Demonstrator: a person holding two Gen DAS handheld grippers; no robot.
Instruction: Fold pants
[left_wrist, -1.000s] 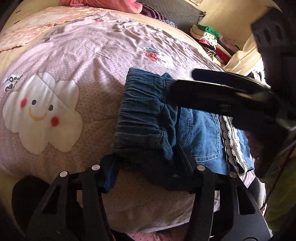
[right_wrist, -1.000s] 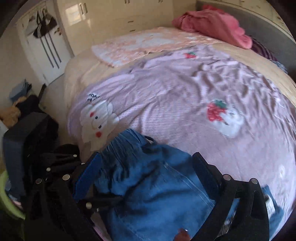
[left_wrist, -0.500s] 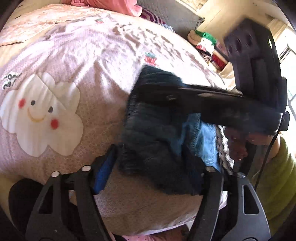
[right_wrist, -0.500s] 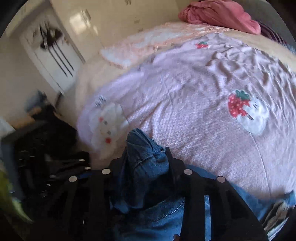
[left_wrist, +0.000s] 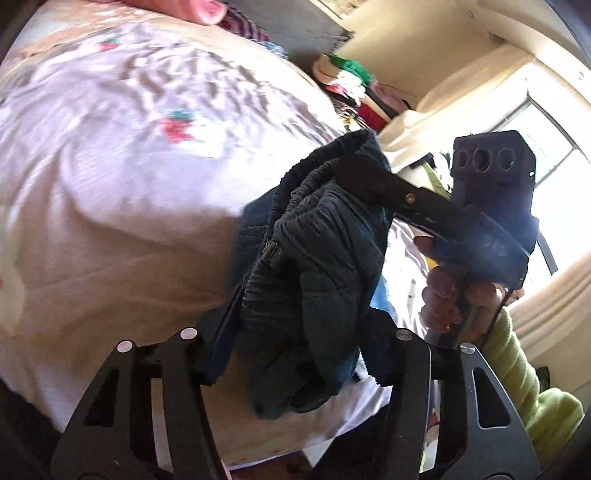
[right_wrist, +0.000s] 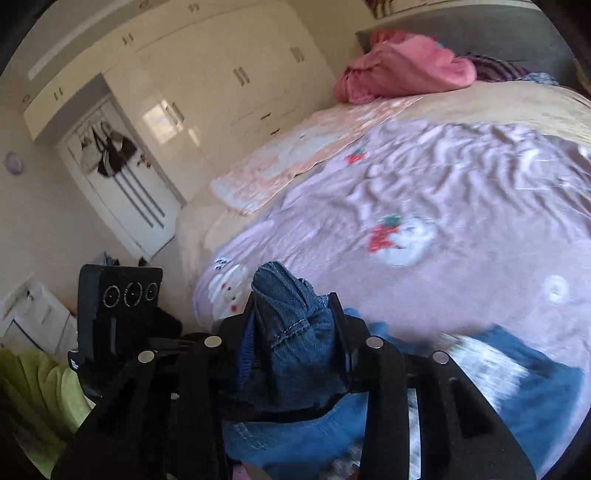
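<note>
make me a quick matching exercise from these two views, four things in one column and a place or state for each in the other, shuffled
Things:
1. pants
2. pink blanket
3. green sleeve
4. strawberry print

Places or states:
A. bunched at the head of the bed
B. flat on the lilac cover
C. gripped by the waistband in both grippers
D. on the arm holding the right gripper

Pairs: 1-C, 2-A, 3-D, 4-B
</note>
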